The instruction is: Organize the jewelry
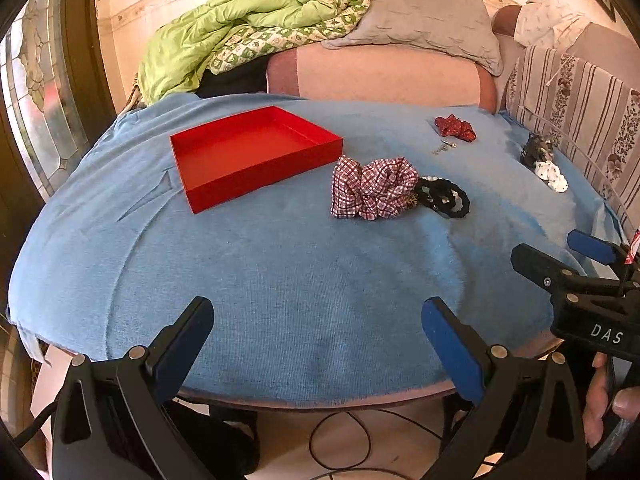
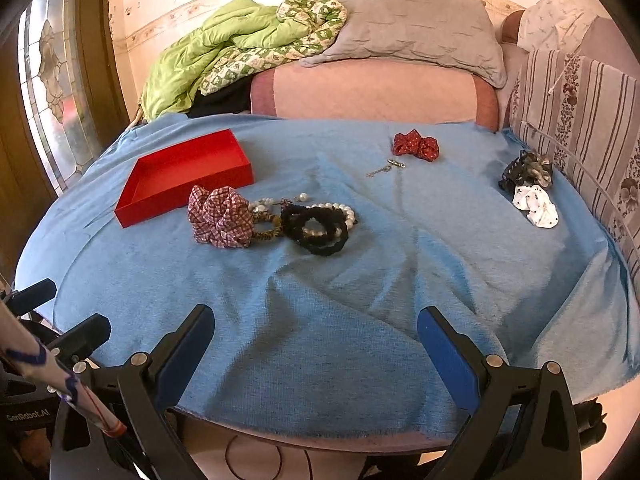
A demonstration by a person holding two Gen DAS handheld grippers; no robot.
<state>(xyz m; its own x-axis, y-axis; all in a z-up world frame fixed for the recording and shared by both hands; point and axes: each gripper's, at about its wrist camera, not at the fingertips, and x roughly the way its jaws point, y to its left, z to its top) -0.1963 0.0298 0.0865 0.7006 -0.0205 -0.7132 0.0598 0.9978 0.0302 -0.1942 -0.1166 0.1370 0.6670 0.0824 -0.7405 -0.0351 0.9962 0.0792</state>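
An empty red tray (image 1: 248,152) (image 2: 180,176) sits on the blue-covered table at the far left. A plaid scrunchie (image 1: 372,188) (image 2: 220,216) lies right of it, touching a black scrunchie (image 1: 444,196) (image 2: 316,228), a pearl bracelet (image 2: 340,212) and a striped hair tie (image 2: 268,232). A red scrunchie (image 1: 456,128) (image 2: 416,146) and a small metal chain (image 1: 444,147) (image 2: 386,169) lie farther back. A dark hair piece (image 1: 538,148) (image 2: 528,170) and a white scrunchie (image 1: 552,176) (image 2: 536,204) lie at the right. My left gripper (image 1: 318,344) and right gripper (image 2: 316,352) are open and empty over the near table edge.
The blue cloth (image 1: 280,280) is wrinkled near the front (image 2: 340,280). A sofa with a green blanket (image 1: 240,32) and a grey pillow (image 1: 416,16) stands behind the table. A striped cushion (image 2: 580,112) borders the right edge. Cables (image 1: 340,440) lie on the floor below.
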